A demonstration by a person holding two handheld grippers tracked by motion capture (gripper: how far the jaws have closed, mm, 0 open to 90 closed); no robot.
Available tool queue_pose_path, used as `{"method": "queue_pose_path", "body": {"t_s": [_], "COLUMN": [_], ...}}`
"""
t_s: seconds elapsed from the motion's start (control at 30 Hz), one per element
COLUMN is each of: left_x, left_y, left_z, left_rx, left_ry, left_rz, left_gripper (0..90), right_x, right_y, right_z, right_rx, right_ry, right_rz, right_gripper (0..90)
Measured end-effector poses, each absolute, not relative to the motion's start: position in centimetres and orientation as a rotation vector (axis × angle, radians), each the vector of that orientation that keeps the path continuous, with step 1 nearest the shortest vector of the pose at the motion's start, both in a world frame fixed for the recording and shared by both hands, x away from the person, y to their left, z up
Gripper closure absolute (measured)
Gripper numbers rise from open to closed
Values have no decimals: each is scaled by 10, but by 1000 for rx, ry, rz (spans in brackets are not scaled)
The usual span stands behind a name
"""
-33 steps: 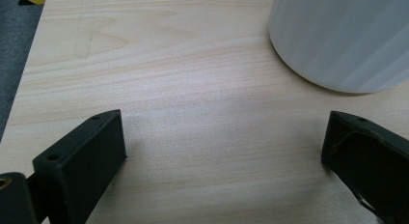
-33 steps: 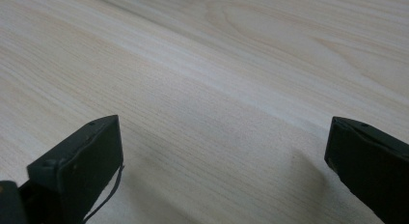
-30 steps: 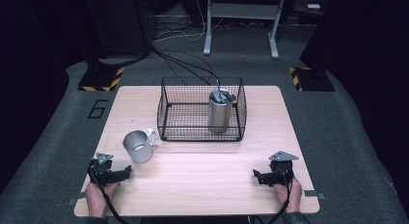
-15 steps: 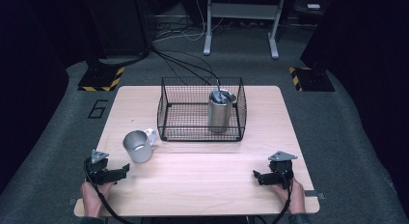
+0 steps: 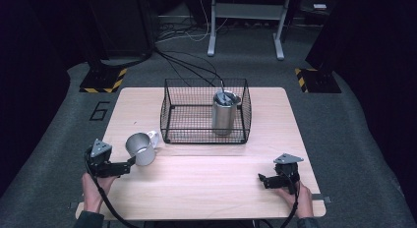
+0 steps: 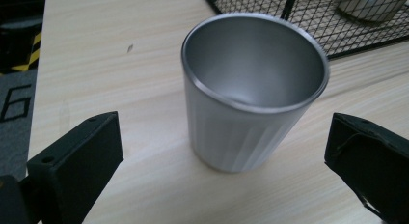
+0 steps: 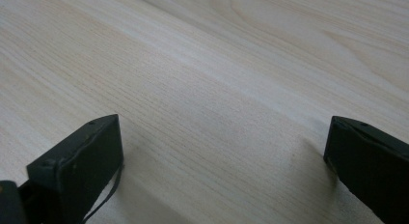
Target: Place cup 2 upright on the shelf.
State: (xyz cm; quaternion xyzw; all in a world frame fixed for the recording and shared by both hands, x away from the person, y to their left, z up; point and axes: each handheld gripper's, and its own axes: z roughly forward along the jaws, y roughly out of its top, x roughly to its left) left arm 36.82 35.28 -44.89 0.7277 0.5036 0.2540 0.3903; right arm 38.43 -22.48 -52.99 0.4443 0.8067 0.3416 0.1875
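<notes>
Reaching with the wide-open left tool toward the upright metal cup just ahead on the surface, right tool open too, resting far off

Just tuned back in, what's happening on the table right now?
A person holds tongs in each hand. The left tongs are open and lined up on a steel cup that stands upright on the table, just in front of the wire basket; the jaws sit either side of it without touching. A taller metal tumbler already stands inside the basket. The right tongs are open too, low over bare wood near the front right corner.
</notes>
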Motion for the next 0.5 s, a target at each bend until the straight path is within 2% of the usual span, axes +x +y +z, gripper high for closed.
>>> {"method": "queue_pose_path", "body": {"t_s": [0.5], "left_x": [402], "left_y": [339], "left_z": [-443], "left_rx": [1893], "left_ry": [1198], "left_rz": [586], "left_gripper": [0], "right_x": [384], "right_y": [-225], "right_z": [-530], "right_rx": [1250], "right_ry": [2269], "right_rz": [961], "right_gripper": [0]}}
